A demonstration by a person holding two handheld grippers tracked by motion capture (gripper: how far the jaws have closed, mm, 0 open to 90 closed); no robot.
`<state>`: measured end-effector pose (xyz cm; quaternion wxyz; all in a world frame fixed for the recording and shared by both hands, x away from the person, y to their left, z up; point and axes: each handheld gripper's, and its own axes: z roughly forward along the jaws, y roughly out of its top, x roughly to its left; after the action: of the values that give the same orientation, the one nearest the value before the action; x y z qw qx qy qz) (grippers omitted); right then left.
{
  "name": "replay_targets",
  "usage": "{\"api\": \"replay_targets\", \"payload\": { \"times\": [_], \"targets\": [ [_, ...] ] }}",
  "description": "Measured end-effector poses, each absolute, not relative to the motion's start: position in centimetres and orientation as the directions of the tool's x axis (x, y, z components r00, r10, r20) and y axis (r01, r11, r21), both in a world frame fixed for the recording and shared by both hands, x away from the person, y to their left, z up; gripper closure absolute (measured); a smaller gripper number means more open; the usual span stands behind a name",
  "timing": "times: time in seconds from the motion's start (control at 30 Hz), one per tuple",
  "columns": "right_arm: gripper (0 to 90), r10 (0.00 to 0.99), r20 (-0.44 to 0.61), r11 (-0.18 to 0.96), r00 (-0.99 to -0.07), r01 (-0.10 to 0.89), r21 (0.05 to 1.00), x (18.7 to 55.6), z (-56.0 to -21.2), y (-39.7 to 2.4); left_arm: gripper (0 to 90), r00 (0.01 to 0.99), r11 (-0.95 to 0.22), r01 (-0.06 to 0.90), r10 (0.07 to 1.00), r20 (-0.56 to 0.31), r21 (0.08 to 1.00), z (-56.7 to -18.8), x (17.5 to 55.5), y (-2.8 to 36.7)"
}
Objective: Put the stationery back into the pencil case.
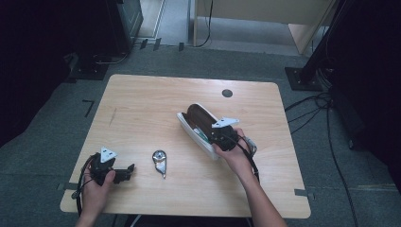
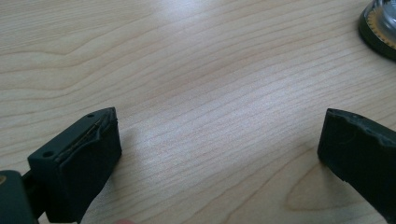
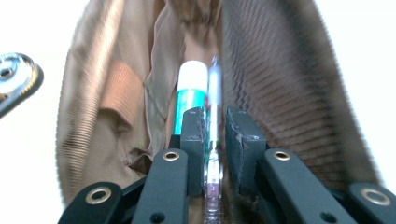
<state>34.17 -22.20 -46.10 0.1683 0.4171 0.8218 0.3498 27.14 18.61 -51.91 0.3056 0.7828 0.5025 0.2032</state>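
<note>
- We are seeing, from the high view, the right gripper (image 1: 218, 134) reaching into an open pencil case (image 1: 201, 126) lying tilted near the middle of the wooden table (image 1: 142, 99).
- The right gripper view is showing us what the high view cannot: the case's brown lining, a teal tube with a white cap (image 3: 191, 95), and a clear pen (image 3: 214, 116) standing between the two jaws.
- The jaws are sitting narrow with the pen between them; the left pad seems to be touching it, while a slight gap is showing on the right, so we are recording it as not firmly clamped.
- The left gripper (image 1: 113, 170) is resting at the table's near left corner, well apart from the case; the left gripper view is showing its jaws spread wide over bare wood, holding nothing.
- A metal round-headed object (image 1: 160, 161) is lying between the two grippers; the left gripper view is cutting it off at the upper right corner (image 2: 380, 25).
- We are finding the pen's lower end blurred, and the hand is hiding part of the case's near rim.
</note>
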Motion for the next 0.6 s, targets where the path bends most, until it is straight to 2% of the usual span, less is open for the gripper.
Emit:
{"api": "replay_targets", "payload": {
  "times": [0.6],
  "targets": [
    [74.3,0.821,0.005,0.308,-0.572,0.449,0.839,31.7,-42.1,-22.6,0.0,0.411,-0.306,0.662,0.912,0.010,0.685,-51.9,27.1,18.6]
  ]
}}
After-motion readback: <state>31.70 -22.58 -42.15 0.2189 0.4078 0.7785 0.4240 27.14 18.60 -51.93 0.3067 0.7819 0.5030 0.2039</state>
